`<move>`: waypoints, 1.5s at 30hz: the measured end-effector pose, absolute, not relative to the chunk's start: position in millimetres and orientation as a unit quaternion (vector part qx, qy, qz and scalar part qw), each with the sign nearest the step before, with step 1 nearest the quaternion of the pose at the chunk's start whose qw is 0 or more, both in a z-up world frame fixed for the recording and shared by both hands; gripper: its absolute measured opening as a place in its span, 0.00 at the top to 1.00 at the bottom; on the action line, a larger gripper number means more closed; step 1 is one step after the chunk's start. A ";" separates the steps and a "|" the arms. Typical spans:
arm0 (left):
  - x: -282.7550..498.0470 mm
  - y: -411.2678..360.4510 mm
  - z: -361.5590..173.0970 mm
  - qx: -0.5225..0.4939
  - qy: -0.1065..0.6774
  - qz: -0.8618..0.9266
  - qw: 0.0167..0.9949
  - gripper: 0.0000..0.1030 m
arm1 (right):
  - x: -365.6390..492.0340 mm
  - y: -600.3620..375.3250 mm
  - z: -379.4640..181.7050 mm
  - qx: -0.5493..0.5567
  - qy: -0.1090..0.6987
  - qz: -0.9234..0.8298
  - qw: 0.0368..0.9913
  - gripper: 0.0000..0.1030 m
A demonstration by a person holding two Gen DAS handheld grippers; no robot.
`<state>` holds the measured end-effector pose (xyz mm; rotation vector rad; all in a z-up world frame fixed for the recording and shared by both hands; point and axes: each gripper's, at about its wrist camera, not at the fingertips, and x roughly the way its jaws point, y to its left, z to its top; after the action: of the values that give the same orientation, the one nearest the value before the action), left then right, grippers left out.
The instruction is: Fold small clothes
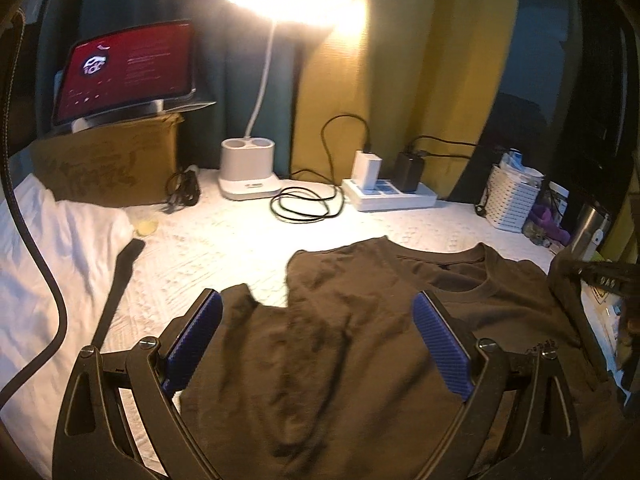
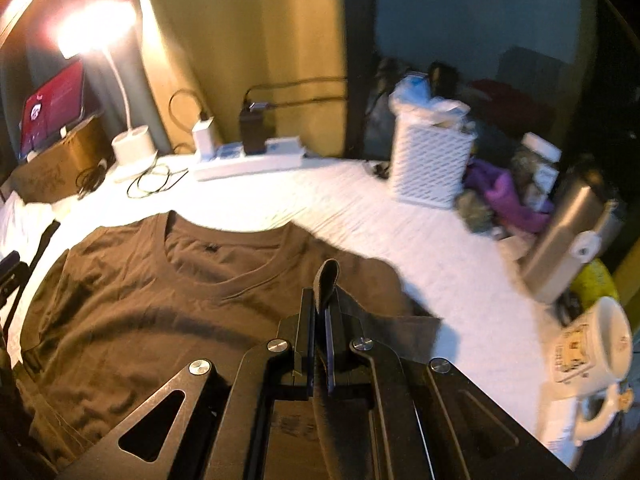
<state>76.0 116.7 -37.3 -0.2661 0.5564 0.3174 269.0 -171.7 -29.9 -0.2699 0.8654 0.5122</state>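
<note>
Jaws of right gripper (image 2: 320,304) pinch brown T-shirt (image 2: 132,280) sleeve fold.

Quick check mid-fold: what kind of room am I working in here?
Probably a bedroom or dorm corner, working on a bed: a white quilted mattress cover under the brown T-shirt, a lit white gooseneck desk lamp and a white power strip with chargers against curtains.

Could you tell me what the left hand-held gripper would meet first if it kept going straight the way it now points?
Most likely the brown T-shirt: the left hand-held gripper points down at its chest, jaws open, with nothing between. How far above the cloth it is remains unclear.
</note>
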 end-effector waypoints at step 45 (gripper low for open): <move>92.9 65.9 -26.4 -0.084 0.291 0.140 0.943 0.07 | 235.7 -274.1 -70.0 -0.109 0.470 0.244 0.841 0.95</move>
<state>92.9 65.9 -26.4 -0.1720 0.5938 0.2846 235.7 -274.1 -70.0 -0.2304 0.9933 0.5162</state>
